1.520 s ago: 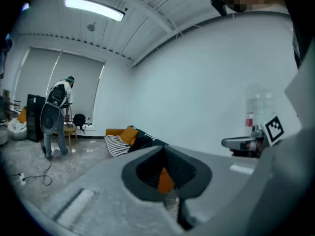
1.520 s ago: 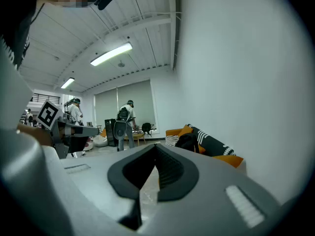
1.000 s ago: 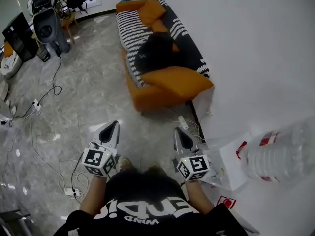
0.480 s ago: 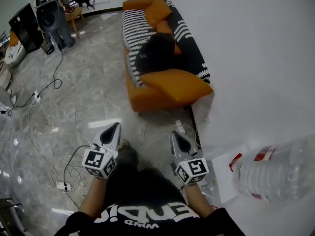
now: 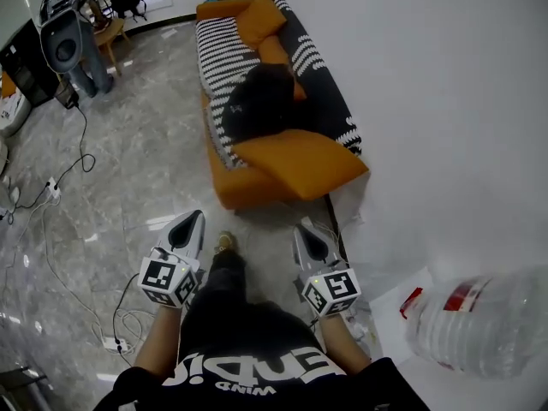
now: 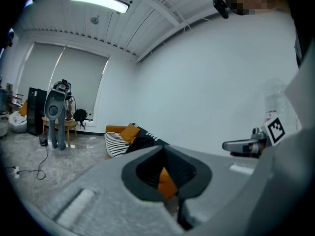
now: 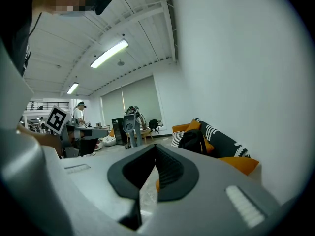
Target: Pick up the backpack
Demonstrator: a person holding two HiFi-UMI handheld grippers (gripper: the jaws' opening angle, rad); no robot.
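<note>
A black backpack (image 5: 259, 99) lies on the seat of an orange sofa (image 5: 257, 178) with striped covers, against the white wall ahead. It also shows as a dark bundle on the sofa in the right gripper view (image 7: 193, 140) and in the left gripper view (image 6: 142, 140). My left gripper (image 5: 190, 223) and right gripper (image 5: 301, 235) are held side by side in front of the person's body, both shut and empty, pointing toward the sofa's near orange end. A stretch of floor separates them from the sofa.
A large clear water bottle (image 5: 475, 315) lies at the lower right by the wall. Cables (image 5: 60, 255) trail over the marble floor on the left. A grey machine (image 5: 64, 41) and a small wooden table (image 5: 110, 31) stand at the far left. Another person (image 7: 79, 113) stands far off.
Both grippers and the person have advanced toward the sofa; its near end now lies closer to the grippers, and the water bottle has slid lower in the head view.
</note>
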